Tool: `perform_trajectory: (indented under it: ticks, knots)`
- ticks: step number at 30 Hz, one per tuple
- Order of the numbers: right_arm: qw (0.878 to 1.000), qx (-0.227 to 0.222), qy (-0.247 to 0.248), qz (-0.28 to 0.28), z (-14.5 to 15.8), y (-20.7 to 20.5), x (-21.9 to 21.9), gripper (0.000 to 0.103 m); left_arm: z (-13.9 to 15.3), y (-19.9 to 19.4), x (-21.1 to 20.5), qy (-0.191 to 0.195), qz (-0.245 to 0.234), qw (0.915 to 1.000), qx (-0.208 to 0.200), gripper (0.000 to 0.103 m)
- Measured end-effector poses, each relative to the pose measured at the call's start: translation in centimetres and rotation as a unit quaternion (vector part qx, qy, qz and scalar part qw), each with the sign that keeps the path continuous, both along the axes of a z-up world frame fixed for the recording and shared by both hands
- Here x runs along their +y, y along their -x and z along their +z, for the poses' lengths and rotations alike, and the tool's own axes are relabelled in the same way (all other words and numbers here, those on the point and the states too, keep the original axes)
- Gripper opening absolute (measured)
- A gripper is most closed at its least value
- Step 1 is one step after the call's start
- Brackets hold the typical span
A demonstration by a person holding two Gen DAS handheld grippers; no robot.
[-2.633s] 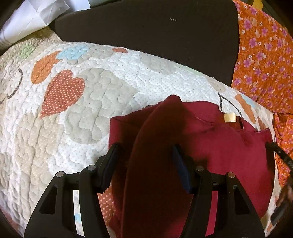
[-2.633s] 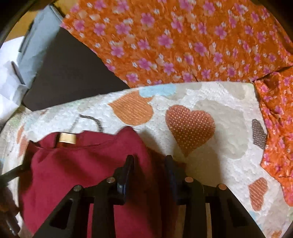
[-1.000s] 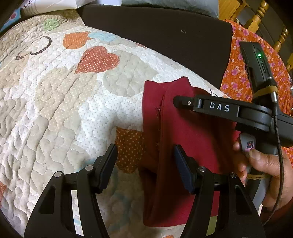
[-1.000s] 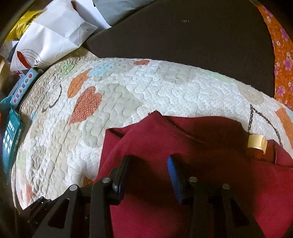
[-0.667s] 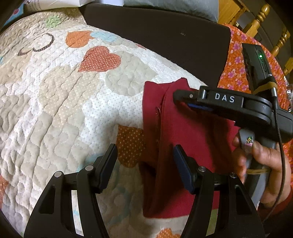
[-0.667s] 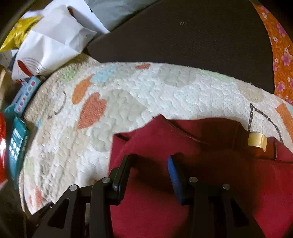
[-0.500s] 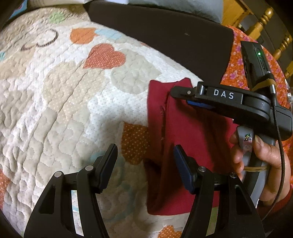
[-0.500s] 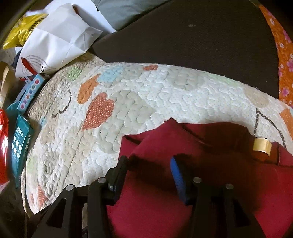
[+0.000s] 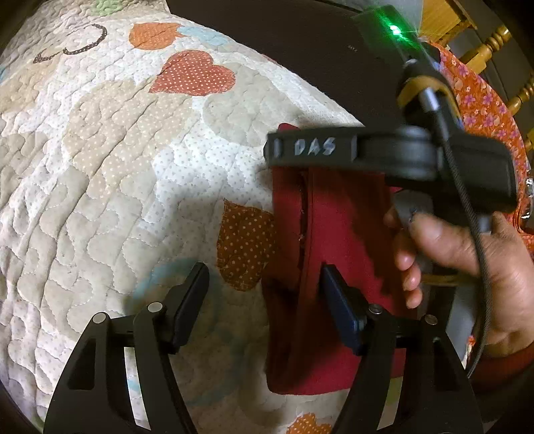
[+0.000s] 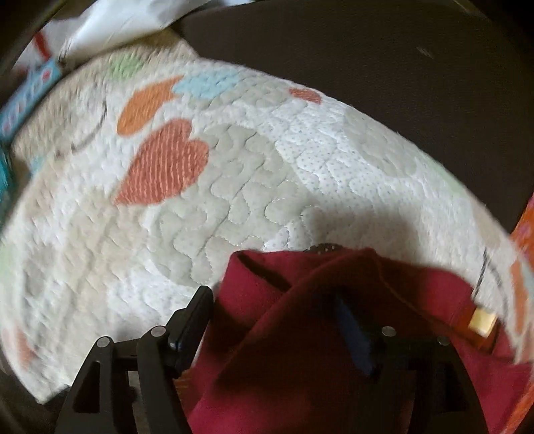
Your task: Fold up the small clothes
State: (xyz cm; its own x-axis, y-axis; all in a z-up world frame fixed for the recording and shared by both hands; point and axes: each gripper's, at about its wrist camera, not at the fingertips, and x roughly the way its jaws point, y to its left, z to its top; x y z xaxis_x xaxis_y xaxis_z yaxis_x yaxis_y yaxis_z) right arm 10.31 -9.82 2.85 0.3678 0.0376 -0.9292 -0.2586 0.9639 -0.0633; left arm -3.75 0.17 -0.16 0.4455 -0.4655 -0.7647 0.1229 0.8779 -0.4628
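Note:
A small dark red garment [image 9: 333, 253] lies folded lengthwise on a quilted heart-patterned mat [image 9: 110, 160]. My left gripper [image 9: 263, 293] is open and empty just above the garment's left edge, its right finger over the cloth. The right gripper [image 9: 277, 150] shows in the left wrist view, held in a hand above the garment's far end. In the right wrist view the right gripper [image 10: 277, 320] is open over the red garment [image 10: 300, 350], whose tan label [image 10: 482, 322] shows at the right. The view is blurred.
An orange flowered cloth [image 9: 480, 100] lies to the right. A dark surface [image 10: 400, 66] lies beyond the mat [image 10: 200, 200]. White paper bags [image 10: 126, 20] and a teal box [image 10: 30, 86] sit at the far left. Wooden chair spindles [image 9: 494, 43] stand at the back right.
The right gripper has opened wider and pulled back over the garment's far end, its view shifting left. The left gripper stays open near the garment's left edge.

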Motion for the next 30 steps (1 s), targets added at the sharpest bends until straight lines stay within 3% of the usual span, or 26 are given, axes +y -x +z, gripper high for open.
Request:
perform_trajectory:
  ticks: [4,6,9,14,30]
  knots:
    - [0.999,-0.027,0.013,0.011,-0.1,0.7,0.0,0.065,0.0,0.4,-0.3,-0.004,0.000,1.0000,-0.004,0.071]
    - [0.999,-0.037,-0.012,0.003,0.5,1.0,-1.0,0.045,0.0,0.4,-0.4,-0.002,0.000,1.0000,-0.004,0.071]
    - [0.996,-0.036,-0.081,-0.010,1.8,1.5,-3.2,0.025,-0.1,0.2,-0.3,0.005,0.002,1.0000,-0.004,0.071]
    - [0.987,-0.054,-0.146,-0.030,3.3,3.1,-5.1,0.021,-0.2,0.5,-1.3,-0.001,-0.009,0.9998,-0.016,0.071]
    - [0.977,-0.065,-0.197,-0.047,3.9,3.9,-6.4,0.020,-0.6,-0.4,-2.5,-0.026,-0.031,0.9985,-0.036,0.071]
